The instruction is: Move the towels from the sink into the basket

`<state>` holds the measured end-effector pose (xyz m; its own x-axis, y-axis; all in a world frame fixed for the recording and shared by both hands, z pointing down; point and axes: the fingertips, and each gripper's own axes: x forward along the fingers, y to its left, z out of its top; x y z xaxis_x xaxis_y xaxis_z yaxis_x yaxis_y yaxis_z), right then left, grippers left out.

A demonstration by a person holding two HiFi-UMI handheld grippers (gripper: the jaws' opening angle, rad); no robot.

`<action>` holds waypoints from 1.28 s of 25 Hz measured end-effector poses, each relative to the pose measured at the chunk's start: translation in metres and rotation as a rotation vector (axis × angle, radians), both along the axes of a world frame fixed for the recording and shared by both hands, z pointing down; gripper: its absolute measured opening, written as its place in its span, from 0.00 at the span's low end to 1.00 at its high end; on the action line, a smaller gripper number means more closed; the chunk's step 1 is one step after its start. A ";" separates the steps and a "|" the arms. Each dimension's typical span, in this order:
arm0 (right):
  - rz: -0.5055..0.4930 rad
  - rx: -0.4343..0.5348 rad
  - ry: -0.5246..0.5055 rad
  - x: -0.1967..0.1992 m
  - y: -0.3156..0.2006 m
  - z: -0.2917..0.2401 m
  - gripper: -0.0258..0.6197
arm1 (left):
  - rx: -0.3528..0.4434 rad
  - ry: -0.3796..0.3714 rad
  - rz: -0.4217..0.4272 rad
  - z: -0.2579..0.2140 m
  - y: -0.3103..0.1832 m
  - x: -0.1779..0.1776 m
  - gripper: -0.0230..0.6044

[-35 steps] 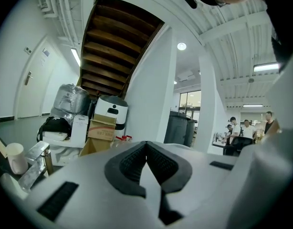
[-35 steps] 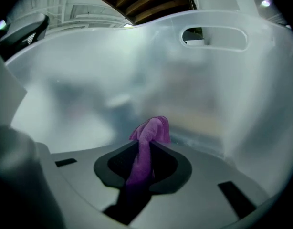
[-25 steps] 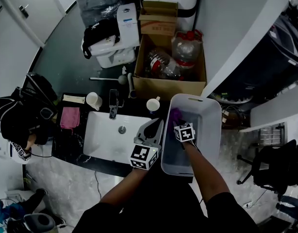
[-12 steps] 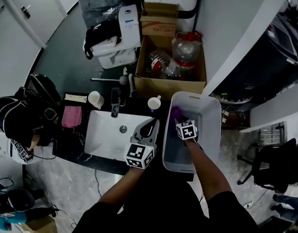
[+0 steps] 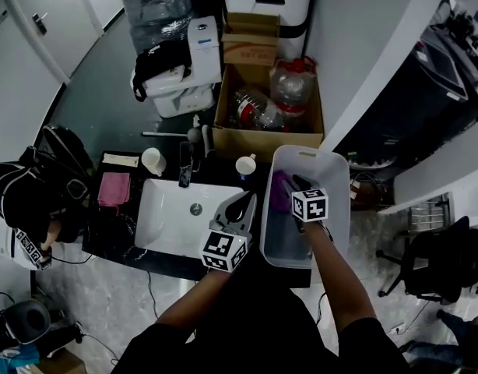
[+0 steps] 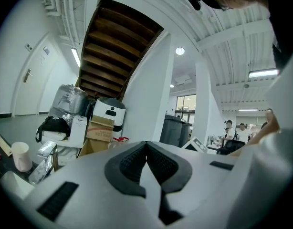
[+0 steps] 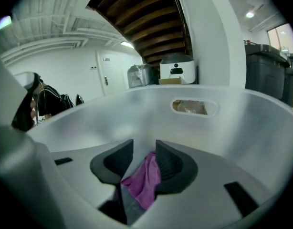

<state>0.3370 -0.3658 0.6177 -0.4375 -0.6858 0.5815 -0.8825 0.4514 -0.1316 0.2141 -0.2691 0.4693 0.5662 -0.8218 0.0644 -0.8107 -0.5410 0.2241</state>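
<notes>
The white sink (image 5: 165,228) shows only its drain in the basin. To its right stands the pale grey basket (image 5: 342,179), with a purple towel (image 5: 279,188) lying inside it. My right gripper (image 5: 296,182) hangs over the basket and points down into it. Its jaws have just been opening and stand apart. In the right gripper view the purple towel (image 7: 145,179) lies below the gap of the right gripper (image 7: 144,148), and the pads do not press it. My left gripper (image 5: 243,202) is held over the sink's right edge, shut and empty (image 6: 146,146). A pink towel (image 5: 114,188) lies on the dark counter left of the sink.
A faucet (image 5: 184,163) and two cups (image 5: 152,160) (image 5: 245,166) stand behind the sink. A cardboard box (image 5: 264,137) with large bottles sits beyond the basket. A black bag (image 5: 36,189) is at the far left.
My right gripper has risen from deep in the basket and its jaws have spread, leaving the purple towel lying in the basket. The left gripper has barely shifted.
</notes>
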 end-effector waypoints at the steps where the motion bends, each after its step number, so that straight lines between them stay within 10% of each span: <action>1: 0.015 0.004 -0.020 0.000 0.003 -0.009 0.29 | -0.001 0.003 0.003 0.000 0.002 -0.001 0.06; 24: 0.099 0.393 -0.087 -0.062 0.174 -0.174 0.08 | 0.055 0.009 0.154 -0.020 0.077 -0.011 0.06; 32: 0.029 0.430 -0.127 -0.076 0.206 -0.180 0.08 | 0.084 0.004 0.043 -0.034 0.107 -0.029 0.06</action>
